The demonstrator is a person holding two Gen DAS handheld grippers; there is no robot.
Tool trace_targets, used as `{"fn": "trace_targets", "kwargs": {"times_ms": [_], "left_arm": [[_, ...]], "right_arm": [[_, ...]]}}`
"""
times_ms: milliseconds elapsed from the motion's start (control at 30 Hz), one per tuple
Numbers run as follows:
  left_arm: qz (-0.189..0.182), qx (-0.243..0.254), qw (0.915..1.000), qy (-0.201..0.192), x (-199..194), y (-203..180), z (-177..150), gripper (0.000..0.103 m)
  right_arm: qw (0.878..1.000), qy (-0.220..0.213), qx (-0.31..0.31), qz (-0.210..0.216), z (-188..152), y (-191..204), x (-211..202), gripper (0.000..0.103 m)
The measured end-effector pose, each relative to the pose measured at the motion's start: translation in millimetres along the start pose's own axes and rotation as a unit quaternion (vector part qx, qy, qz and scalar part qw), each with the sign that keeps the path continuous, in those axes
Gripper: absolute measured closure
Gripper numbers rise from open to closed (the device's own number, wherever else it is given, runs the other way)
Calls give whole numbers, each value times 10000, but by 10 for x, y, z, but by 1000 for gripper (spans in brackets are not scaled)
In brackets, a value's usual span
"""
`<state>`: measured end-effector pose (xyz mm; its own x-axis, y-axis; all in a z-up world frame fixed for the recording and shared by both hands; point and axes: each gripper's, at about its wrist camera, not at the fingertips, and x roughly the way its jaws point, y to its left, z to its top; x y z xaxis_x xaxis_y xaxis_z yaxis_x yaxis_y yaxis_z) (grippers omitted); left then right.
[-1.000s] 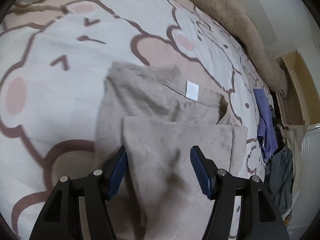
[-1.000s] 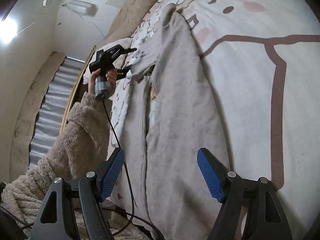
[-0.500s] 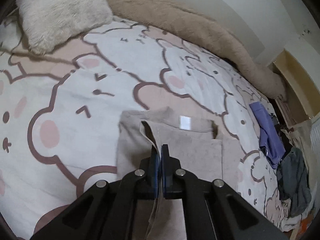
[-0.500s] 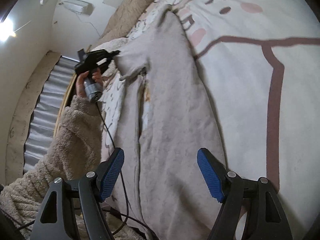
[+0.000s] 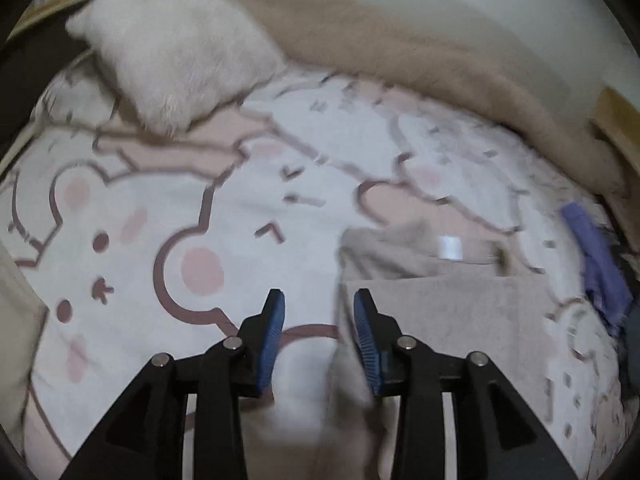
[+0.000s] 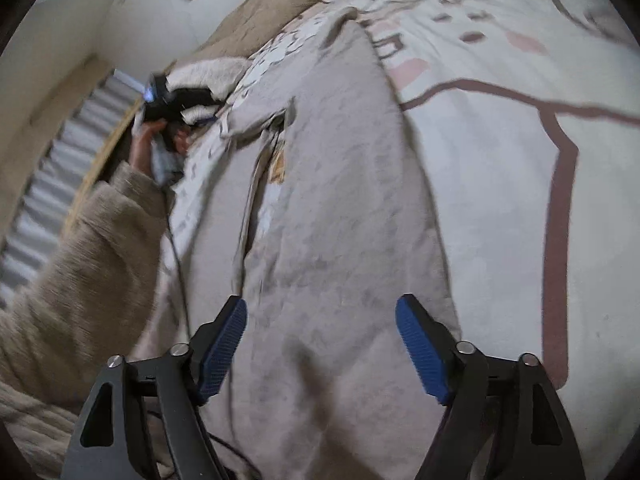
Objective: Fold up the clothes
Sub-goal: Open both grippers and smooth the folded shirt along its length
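Bedsheet [image 5: 132, 288] — pillow [image 5: 176, 60] (blurred), blanket [image 5: 460, 56]

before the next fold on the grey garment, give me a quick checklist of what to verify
1. Left gripper let go: its jaws have just been opening, with a gap between the pads; cloth near the right pad, contact cannot tell.
2. Right gripper ready to grasp: ok, jaws wide over the grey garment, nothing between the pads.
3. Folded flap lying flat: not ok, the garment's edge near the cable looks rumpled.
4. Cable clear of the cloth: not ok, it runs beside the garment's edge.
5. Room on the bedsheet for folding: ok.
6. Sharp view: not ok, both blurred.
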<state>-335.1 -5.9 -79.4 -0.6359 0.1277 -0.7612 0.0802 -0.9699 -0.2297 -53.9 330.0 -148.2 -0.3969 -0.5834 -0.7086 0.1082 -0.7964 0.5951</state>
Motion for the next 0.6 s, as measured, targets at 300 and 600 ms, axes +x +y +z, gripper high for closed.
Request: {"fn": "trace_targets", "kwargs": {"times_ms": [300, 600], "left_arm": [[-586, 1489, 9828, 927, 78, -621, -971, 67], [-1052, 910, 9864, 878, -452, -323, -1070, 63]], "right_arm": [[9988, 61, 59, 481, -181, 183, -189, 21], [9984, 11, 207, 528, -444, 148, -442, 30]]}}
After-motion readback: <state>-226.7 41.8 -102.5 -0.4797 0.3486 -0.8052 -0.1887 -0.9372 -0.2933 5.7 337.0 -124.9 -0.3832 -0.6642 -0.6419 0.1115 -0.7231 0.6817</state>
